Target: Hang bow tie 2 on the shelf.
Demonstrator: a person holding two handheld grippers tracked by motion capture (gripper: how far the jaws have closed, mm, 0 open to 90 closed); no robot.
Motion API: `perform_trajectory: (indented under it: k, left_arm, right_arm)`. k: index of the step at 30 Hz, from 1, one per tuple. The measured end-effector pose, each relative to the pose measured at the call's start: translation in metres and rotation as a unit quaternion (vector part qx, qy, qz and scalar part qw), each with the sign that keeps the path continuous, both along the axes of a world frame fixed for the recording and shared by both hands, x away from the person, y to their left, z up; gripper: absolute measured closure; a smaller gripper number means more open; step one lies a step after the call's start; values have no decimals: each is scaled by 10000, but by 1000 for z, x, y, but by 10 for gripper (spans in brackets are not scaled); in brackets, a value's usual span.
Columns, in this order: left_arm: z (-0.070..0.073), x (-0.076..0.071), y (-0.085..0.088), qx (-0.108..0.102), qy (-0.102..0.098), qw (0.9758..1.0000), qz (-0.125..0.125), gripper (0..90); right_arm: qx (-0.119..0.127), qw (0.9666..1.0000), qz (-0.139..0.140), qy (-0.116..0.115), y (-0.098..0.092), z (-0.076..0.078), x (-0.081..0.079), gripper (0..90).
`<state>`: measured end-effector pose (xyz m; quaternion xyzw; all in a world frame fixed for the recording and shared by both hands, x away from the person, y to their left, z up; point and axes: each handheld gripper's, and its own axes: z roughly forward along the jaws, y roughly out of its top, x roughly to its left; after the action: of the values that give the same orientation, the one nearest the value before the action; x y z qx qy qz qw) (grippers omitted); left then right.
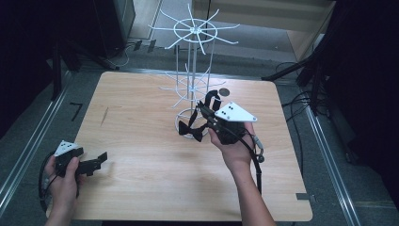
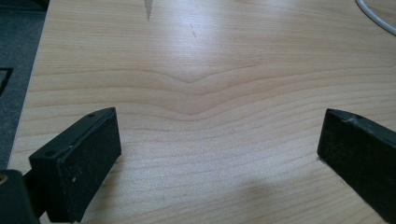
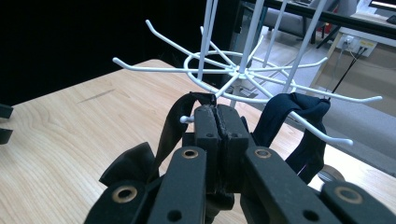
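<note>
Your right gripper (image 3: pixel 216 122) pinches the black strap (image 3: pixel 173 122) just below a hook (image 3: pixel 189 119) of the white rack (image 3: pixel 243 74). That hook's tip sits immediately left of the jaws. Your left gripper (image 2: pixel 219 154) is spread wide with nothing in it, well apart from them.

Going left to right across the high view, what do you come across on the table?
Left gripper with open black jaws, resting on the pale wooden table → black bow tie with strap → right gripper clamped on the strap beside the white wire hook stand.
</note>
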<state>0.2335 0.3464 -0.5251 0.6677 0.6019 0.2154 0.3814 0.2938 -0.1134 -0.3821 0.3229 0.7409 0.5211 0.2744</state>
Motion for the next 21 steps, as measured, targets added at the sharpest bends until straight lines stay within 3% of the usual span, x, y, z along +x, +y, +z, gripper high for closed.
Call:
perform_trajectory:
  k: [21]
  left_arm:
    - [0,0,0,-33,-2,10000,4,0]
  right_arm:
    - [167,9995,-111,234,6,-10,20,898]
